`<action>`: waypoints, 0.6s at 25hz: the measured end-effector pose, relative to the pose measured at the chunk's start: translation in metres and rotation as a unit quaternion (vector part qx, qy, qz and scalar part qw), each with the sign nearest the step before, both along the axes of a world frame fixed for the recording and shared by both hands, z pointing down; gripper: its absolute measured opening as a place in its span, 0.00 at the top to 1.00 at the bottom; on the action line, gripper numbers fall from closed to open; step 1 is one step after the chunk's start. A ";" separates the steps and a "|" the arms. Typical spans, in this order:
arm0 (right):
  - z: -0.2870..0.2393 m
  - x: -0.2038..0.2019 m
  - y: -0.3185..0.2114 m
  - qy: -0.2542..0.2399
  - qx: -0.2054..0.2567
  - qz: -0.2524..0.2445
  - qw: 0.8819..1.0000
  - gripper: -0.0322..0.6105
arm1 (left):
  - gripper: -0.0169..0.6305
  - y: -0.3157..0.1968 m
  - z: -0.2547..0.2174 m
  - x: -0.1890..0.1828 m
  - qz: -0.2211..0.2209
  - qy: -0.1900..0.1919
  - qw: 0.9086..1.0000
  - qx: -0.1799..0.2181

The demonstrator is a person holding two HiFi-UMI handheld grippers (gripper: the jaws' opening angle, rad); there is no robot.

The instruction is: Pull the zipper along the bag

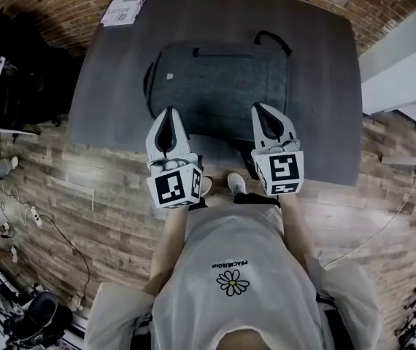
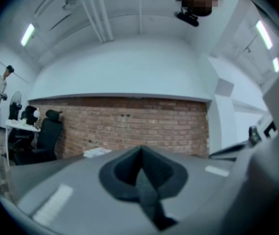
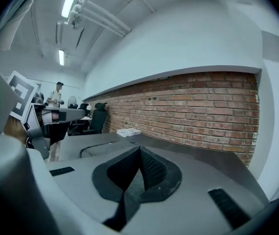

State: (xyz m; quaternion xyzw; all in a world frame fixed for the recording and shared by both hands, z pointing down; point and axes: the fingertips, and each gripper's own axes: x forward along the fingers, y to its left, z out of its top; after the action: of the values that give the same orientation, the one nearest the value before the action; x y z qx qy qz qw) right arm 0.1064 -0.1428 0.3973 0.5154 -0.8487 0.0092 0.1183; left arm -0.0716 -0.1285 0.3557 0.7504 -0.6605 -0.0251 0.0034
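The grey bag (image 1: 219,86) lay flat in the middle of the dark table (image 1: 325,122), with its black handle at the far right corner. A white booklet (image 1: 126,4) lay at the far left corner of the table, well apart from the bag. The person held both tools over the near edge of the bag. The left gripper (image 1: 168,111) was at the near left part of the bag and the right gripper (image 1: 260,106) at the near right part. In the left gripper view the jaws were closed together with nothing between them, and in the right gripper view the jaws were also closed and empty. Behind the table stood a brick wall (image 2: 139,126).
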 end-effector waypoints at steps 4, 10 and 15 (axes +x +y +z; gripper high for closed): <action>0.018 0.000 -0.012 0.031 -0.021 0.014 0.999 0.95 | 0.97 -0.004 0.024 -0.016 -0.001 0.010 0.999 -0.033; 0.063 0.001 -0.020 0.105 -0.055 0.015 0.993 0.95 | 0.97 0.001 0.086 -0.008 0.021 0.013 0.994 -0.108; 0.074 -0.004 -0.023 0.130 -0.066 0.013 0.989 0.95 | 0.97 0.021 0.141 0.007 0.038 0.032 0.984 -0.173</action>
State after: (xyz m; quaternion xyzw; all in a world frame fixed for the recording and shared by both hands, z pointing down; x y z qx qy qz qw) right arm 0.1024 -0.1655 0.4714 0.5143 -0.8168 -0.0001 0.2616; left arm -0.0648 -0.1075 0.4965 0.7617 -0.6256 0.0657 0.1556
